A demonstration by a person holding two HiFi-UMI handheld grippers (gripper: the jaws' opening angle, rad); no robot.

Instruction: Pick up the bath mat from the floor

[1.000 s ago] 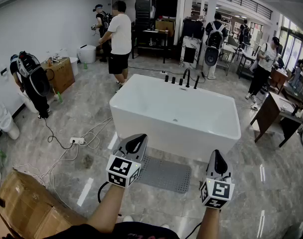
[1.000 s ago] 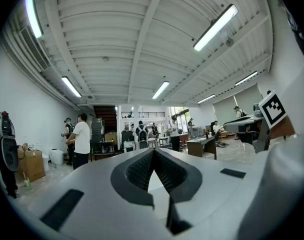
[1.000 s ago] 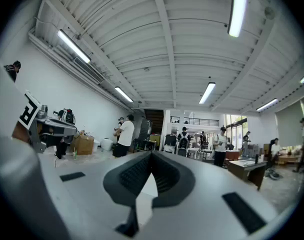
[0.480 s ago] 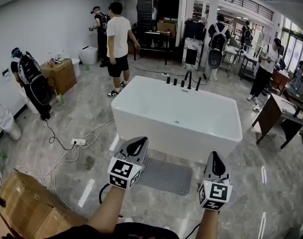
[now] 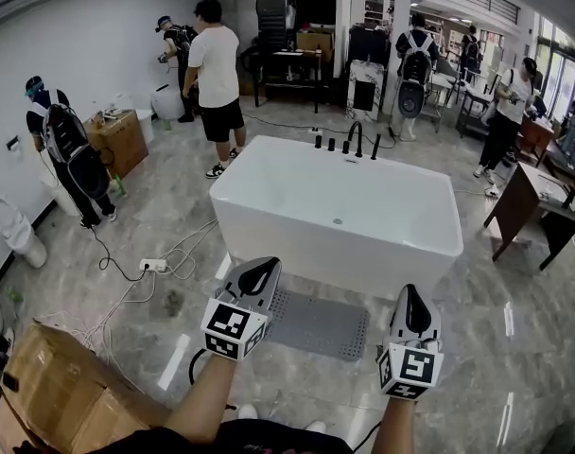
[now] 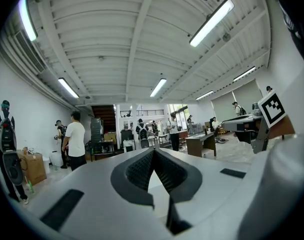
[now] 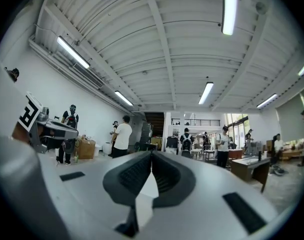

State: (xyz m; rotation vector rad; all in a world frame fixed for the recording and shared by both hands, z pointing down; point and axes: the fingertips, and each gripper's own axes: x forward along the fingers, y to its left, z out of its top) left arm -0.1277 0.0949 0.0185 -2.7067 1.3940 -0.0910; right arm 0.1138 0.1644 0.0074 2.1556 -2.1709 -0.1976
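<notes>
A grey perforated bath mat [image 5: 316, 323] lies flat on the marble floor against the near side of the white bathtub [image 5: 339, 218]. My left gripper [image 5: 260, 274] hovers above the mat's left end, held level and pointing at the tub, jaws shut and empty. My right gripper [image 5: 409, 307] hangs just right of the mat's right end, also level, shut and empty. In the left gripper view the black pads [image 6: 154, 170] meet at their tips; in the right gripper view the pads [image 7: 151, 174] touch likewise. Neither gripper touches the mat.
A cardboard box [image 5: 56, 400] stands at the near left. White cables and a power strip [image 5: 152, 266] lie on the floor left of the tub. Several people stand around the room, one in a white shirt [image 5: 216, 74]. A dark table [image 5: 533, 206] is at the right.
The head view has shifted slightly, and both grippers drifted a little with it. The person in the white shirt stepped left. Both jaws stay shut.
</notes>
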